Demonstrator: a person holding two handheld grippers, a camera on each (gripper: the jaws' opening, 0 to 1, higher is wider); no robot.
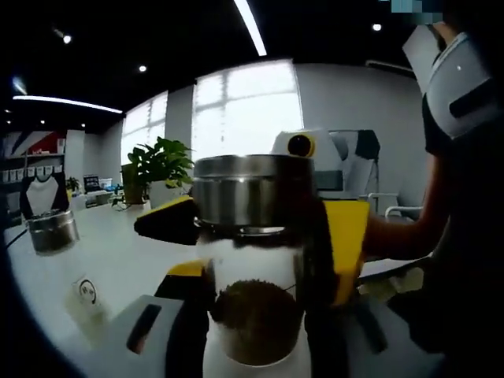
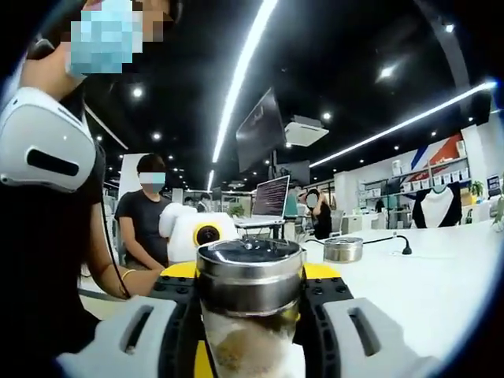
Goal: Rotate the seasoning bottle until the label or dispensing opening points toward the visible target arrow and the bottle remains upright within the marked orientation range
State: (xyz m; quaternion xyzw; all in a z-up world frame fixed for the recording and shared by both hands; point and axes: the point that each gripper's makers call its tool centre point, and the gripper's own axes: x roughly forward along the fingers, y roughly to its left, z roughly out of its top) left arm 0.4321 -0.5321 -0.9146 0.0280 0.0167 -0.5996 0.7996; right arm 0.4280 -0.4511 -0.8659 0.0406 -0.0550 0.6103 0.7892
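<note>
The left gripper is closed on the seasoning bottle, its jaws pressing the clear glass body on both sides. The right gripper grips the same bottle from the opposite side, jaws against the glass below the steel cap. The bottle stands upright over the white table, long axis vertical, cap uppermost. Label direction cannot be determined. A second steel-capped jar stands well apart on the table.

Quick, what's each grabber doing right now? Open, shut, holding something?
Left gripper: shut on the seasoning bottle, jaws on both sides of the glass.
Right gripper: shut on the same seasoning bottle, from the opposite side.
</note>
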